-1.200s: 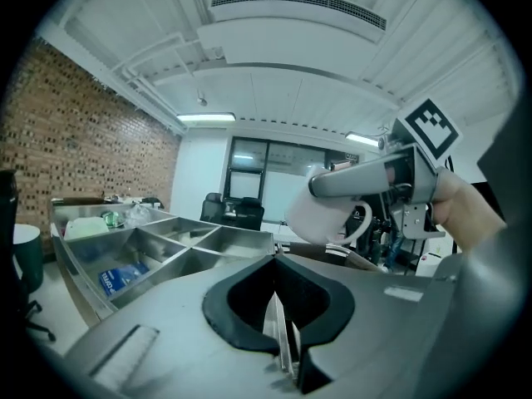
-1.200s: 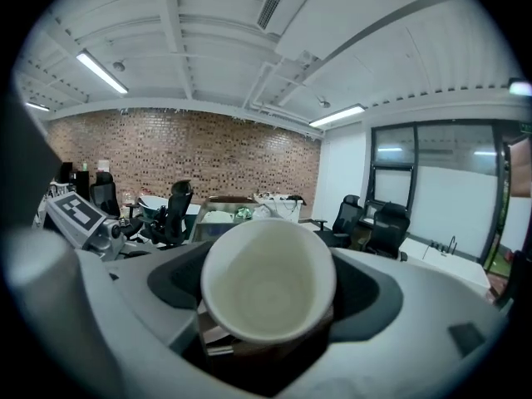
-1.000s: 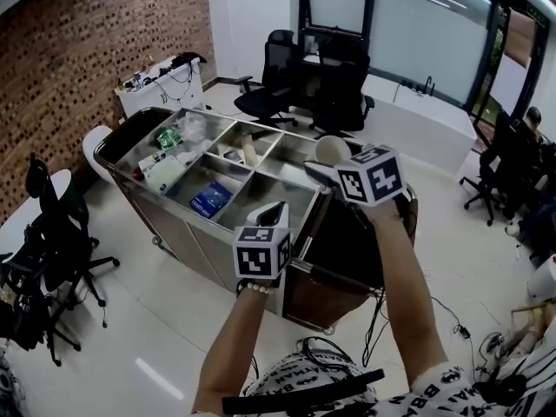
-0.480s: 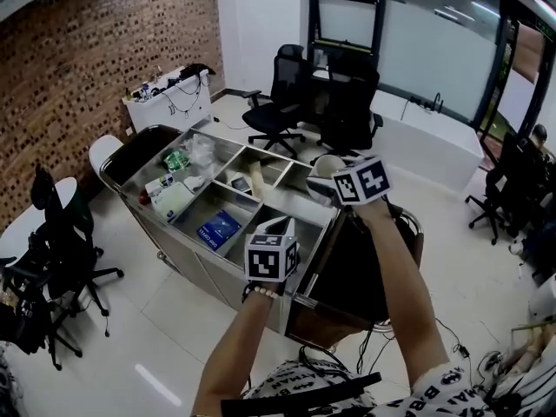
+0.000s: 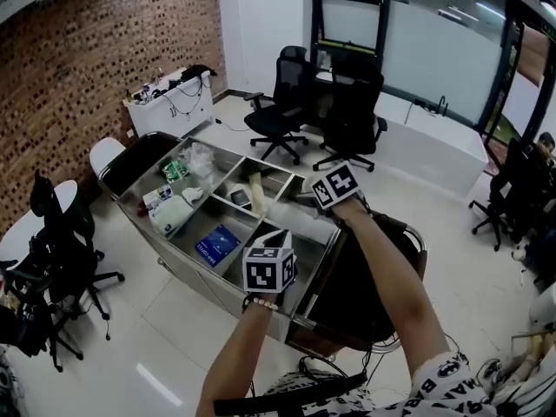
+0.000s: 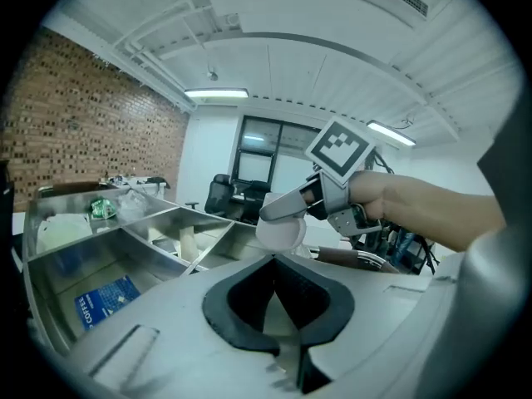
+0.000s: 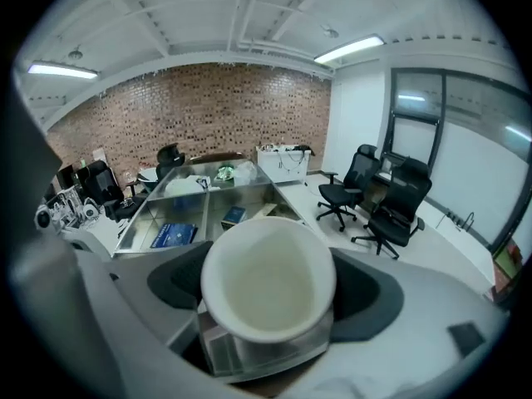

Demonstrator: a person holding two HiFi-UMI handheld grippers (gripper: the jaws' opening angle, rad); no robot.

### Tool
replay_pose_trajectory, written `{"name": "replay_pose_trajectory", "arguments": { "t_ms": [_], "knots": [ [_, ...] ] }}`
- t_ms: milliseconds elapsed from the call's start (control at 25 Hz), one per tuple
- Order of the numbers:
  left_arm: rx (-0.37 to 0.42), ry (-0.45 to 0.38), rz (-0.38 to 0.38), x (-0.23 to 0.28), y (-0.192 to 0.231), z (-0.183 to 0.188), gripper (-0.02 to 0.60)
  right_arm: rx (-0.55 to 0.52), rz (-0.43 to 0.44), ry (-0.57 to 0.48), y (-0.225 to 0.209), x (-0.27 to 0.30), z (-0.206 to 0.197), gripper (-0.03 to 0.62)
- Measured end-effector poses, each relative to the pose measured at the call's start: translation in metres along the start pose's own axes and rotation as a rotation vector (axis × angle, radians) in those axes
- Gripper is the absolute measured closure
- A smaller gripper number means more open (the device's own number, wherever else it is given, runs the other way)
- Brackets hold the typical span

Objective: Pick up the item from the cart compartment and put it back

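A white cup (image 7: 268, 277) sits mouth-up between the wide-spread jaws of my right gripper (image 7: 270, 302), which is shut on it. In the left gripper view the same cup (image 6: 280, 231) hangs over the far compartments of the steel cart (image 5: 204, 272). In the head view my right gripper (image 5: 311, 200) hovers above the cart's rear right compartment, and its marker cube hides the cup. My left gripper (image 5: 278, 234) is held at the cart's near right corner. Its jaws (image 6: 274, 264) are shut with nothing between them.
The cart's compartments hold a blue packet (image 5: 217, 243), a white bag (image 5: 172, 214), a green packet (image 5: 171, 170) and a small box (image 5: 240, 198). A dark bag (image 5: 369, 276) hangs on the cart's right end. Black office chairs (image 5: 282, 102) stand behind it, and another chair (image 5: 56, 241) stands to the left.
My right gripper has carried the cup left and down, from above the cart's far right corner to over the rear right compartment. The left gripper has hardly moved.
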State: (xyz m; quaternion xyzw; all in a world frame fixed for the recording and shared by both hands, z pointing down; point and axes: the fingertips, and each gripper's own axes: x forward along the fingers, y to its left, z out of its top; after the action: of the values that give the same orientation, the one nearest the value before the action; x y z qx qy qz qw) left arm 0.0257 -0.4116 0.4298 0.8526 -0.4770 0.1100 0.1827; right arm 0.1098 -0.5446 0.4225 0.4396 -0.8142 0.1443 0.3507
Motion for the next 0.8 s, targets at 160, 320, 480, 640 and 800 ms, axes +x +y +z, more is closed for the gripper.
{"name": "replay_pose_trajectory", "arguments": {
  "t_ms": [160, 320, 480, 640, 800],
  "knots": [
    [-0.026, 0.003, 0.025, -0.003, 0.011, -0.010, 0.580, 0.025, 0.024, 0.091, -0.003, 0.042, -0.018, 0.163],
    [-0.045, -0.003, 0.053, -0.007, 0.022, -0.016, 0.580, 0.045, 0.031, 0.143, -0.005, 0.069, -0.031, 0.163],
    [-0.059, -0.011, 0.068, -0.012, 0.027, -0.019, 0.580, 0.066, 0.037, 0.187, -0.010, 0.088, -0.042, 0.163],
    [-0.060, -0.019, 0.075, -0.017, 0.030, -0.021, 0.580, 0.063, 0.031, 0.220, -0.016, 0.098, -0.048, 0.163],
    [-0.060, -0.021, 0.080, -0.021, 0.030, -0.020, 0.580, 0.044, 0.035, 0.249, -0.014, 0.102, -0.049, 0.161]
  ]
}}
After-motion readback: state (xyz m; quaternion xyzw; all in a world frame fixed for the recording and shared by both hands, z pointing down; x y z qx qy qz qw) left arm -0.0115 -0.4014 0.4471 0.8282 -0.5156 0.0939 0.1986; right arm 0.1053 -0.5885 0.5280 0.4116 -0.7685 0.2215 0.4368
